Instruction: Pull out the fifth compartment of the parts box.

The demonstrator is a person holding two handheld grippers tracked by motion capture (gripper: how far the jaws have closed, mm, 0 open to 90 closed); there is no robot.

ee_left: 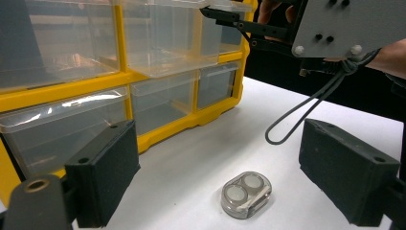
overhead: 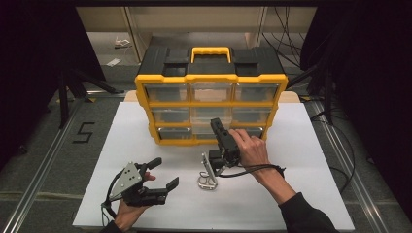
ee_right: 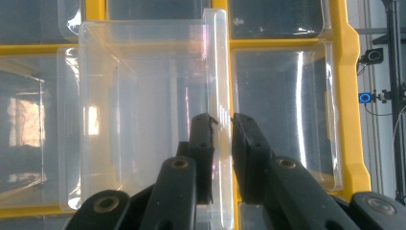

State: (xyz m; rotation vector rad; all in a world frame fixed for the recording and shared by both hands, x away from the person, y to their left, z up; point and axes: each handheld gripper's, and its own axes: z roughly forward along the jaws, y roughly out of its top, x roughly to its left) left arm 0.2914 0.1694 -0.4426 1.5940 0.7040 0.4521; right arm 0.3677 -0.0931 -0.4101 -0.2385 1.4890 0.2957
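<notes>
The front lip of a clear drawer [ee_right: 143,110] in the middle column of the yellow organizer [overhead: 210,104] is pinched between the closed jaws of the right gripper [ee_right: 221,125], the lip running upright between the two pads. The step in hand appears to be drawing this drawer out; it is best done by a straight pull along the drawer's own line, with the grip kept square so the thin plastic is not twisted or let slip. Little margin is offered beside the fingers, since the yellow dividers and neighbouring drawers lie just to either side. The left gripper [ee_left: 220,163] is held wide apart and grasps nothing; a small clear case [ee_left: 246,195] lies on the white table [overhead: 301,160] between and just ahead of its pads, with bare surface around it.
</notes>
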